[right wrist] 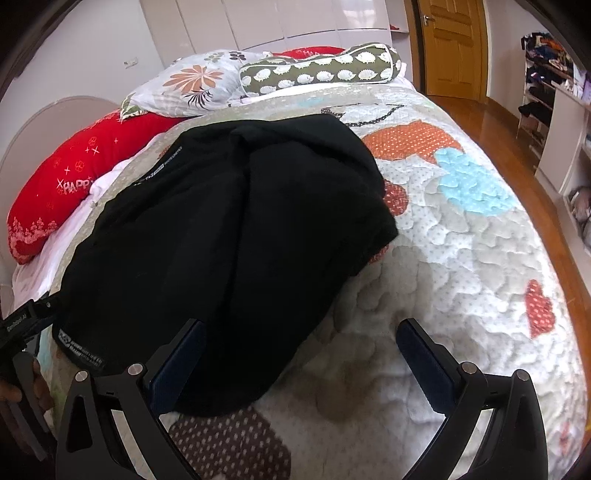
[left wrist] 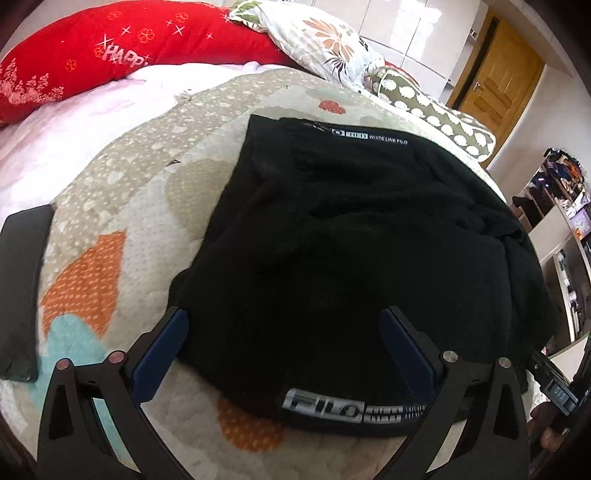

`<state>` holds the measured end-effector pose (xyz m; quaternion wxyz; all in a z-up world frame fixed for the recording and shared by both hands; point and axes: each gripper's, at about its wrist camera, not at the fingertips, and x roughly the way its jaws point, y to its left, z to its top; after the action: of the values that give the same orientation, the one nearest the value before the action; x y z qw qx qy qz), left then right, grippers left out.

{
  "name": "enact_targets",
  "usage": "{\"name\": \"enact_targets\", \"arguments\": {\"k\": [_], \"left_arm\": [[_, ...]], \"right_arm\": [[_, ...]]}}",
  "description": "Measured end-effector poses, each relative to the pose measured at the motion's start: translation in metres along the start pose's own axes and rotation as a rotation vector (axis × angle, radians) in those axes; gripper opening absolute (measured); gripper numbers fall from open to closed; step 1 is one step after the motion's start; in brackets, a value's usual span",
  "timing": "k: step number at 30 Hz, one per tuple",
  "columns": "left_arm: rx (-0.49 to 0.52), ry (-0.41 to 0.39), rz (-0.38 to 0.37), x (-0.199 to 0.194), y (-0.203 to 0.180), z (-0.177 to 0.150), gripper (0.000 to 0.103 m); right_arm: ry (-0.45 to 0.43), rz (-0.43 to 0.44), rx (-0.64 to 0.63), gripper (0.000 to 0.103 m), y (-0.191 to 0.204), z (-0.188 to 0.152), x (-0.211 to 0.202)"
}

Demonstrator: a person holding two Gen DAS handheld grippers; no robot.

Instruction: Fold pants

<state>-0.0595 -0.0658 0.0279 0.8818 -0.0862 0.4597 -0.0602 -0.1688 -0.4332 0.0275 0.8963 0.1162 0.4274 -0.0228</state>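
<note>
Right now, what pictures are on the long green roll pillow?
White hedgehog-like shapes on the long olive-green roll pillow, clearest in the right wrist view.

The left gripper (left wrist: 284,343) and right gripper (right wrist: 301,350) look the same: black frames with triangle holes, round silver bolts, and flat dark blue pads (left wrist: 162,354) inside each finger. One has small white letters.

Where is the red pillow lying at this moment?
The red pillow lies at the far left of the bed in both views, on the white sheet, beyond the black pants and next to the floral pillow.
</note>
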Motion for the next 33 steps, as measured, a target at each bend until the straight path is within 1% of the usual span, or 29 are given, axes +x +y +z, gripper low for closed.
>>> {"name": "enact_targets", "arguments": {"k": [1, 2, 3, 4, 5, 6, 7, 8, 9, 10, 11, 12, 14, 16, 18, 19, 20, 21, 22, 23, 25, 27, 28, 30, 31, 32, 33], "left_arm": [[0.010, -0.004, -0.003, 0.002, -0.002, 0.002, 0.101], [0.025, -0.013, -0.012, 0.002, -0.006, 0.003, 0.088], [0.046, -0.024, -0.008, 0.002, -0.010, 0.003, 0.061], [0.066, -0.027, 0.028, 0.003, -0.013, 0.004, 0.052], [0.072, -0.029, 0.030, 0.003, -0.013, 0.006, 0.037], [0.072, -0.017, -0.029, 0.003, -0.012, 0.007, 0.017], [0.063, 0.007, -0.057, 0.003, -0.009, 0.008, 0.017], [0.062, 0.012, -0.069, 0.001, -0.006, 0.010, 0.017], [0.065, 0.018, -0.096, -0.004, -0.002, 0.014, 0.013], [0.064, 0.022, -0.113, -0.009, 0.002, 0.018, 0.011], [0.071, 0.013, -0.123, -0.018, 0.007, 0.021, 0.007], [0.081, 0.002, -0.130, -0.025, 0.011, 0.024, 0.007], [0.095, -0.037, -0.112, -0.043, 0.022, 0.029, 0.007], [0.089, -0.062, -0.109, -0.055, 0.035, 0.033, 0.007], [0.085, -0.065, -0.086, -0.057, 0.043, 0.033, 0.007], [0.082, -0.060, -0.071, -0.054, 0.046, 0.032, 0.007], [0.081, -0.041, -0.059, -0.048, 0.049, 0.029, 0.007], [0.081, -0.031, -0.047, -0.040, 0.047, 0.025, 0.007], [0.079, -0.025, -0.036, -0.036, 0.048, 0.022, 0.007], [0.077, -0.027, -0.028, -0.034, 0.049, 0.020, 0.007], [0.067, -0.030, -0.031, -0.036, 0.050, 0.019, 0.007], [0.067, -0.027, -0.029, -0.034, 0.047, 0.021, 0.007], [0.073, -0.023, -0.021, -0.033, 0.046, 0.021, 0.007], [0.082, -0.022, -0.006, -0.030, 0.042, 0.022, 0.007], [0.085, -0.024, 0.001, -0.029, 0.041, 0.022, 0.007], [0.086, -0.025, 0.007, -0.028, 0.040, 0.021, 0.007], [0.083, -0.025, 0.007, -0.029, 0.040, 0.021, 0.007]], "right_arm": [[-0.008, 0.000, -0.004, 0.100, 0.000, 0.002, 0.002], [-0.016, 0.002, -0.011, 0.095, 0.002, 0.004, 0.003], [-0.029, 0.001, -0.015, 0.073, 0.003, 0.007, 0.004], [-0.041, -0.001, -0.013, 0.042, 0.004, 0.009, 0.004], [-0.051, -0.012, -0.006, 0.032, 0.003, 0.011, 0.005], [-0.057, 0.005, 0.011, 0.020, 0.002, 0.014, 0.005], [-0.057, 0.033, 0.029, 0.009, 0.002, 0.016, 0.004], [-0.053, 0.061, 0.043, 0.005, 0.002, 0.017, 0.002], [-0.043, 0.090, 0.045, 0.003, 0.004, 0.017, -0.002], [-0.035, 0.113, 0.032, 0.003, 0.009, 0.015, -0.007], [-0.035, 0.134, 0.012, 0.003, 0.014, 0.012, -0.015], [-0.038, 0.159, -0.015, 0.003, 0.022, 0.008, -0.026], [-0.033, 0.203, -0.062, 0.003, 0.036, -0.001, -0.042], [-0.018, 0.242, -0.118, 0.003, 0.050, -0.014, -0.057], [0.004, 0.257, -0.143, 0.003, 0.056, -0.024, -0.060], [0.013, 0.258, -0.148, 0.008, 0.055, -0.028, -0.061], [0.028, 0.253, -0.156, 0.010, 0.056, -0.031, -0.058], [0.058, 0.236, -0.157, 0.028, 0.053, -0.035, -0.054], [0.076, 0.227, -0.146, 0.053, 0.050, -0.035, -0.053], [0.092, 0.214, -0.122, 0.060, 0.042, -0.037, -0.052], [0.087, 0.203, -0.060, 0.062, 0.018, -0.042, -0.059], [0.049, 0.193, 0.000, 0.062, -0.009, -0.039, -0.073], [0.033, 0.178, 0.013, 0.062, -0.015, -0.037, -0.078], [-0.009, 0.097, 0.013, 0.062, -0.028, -0.029, -0.079], [-0.018, 0.076, 0.010, 0.062, -0.030, -0.025, -0.077], [-0.026, 0.075, 0.016, 0.062, -0.032, -0.018, -0.076], [-0.042, 0.093, 0.028, 0.062, -0.034, -0.012, -0.073]]}}
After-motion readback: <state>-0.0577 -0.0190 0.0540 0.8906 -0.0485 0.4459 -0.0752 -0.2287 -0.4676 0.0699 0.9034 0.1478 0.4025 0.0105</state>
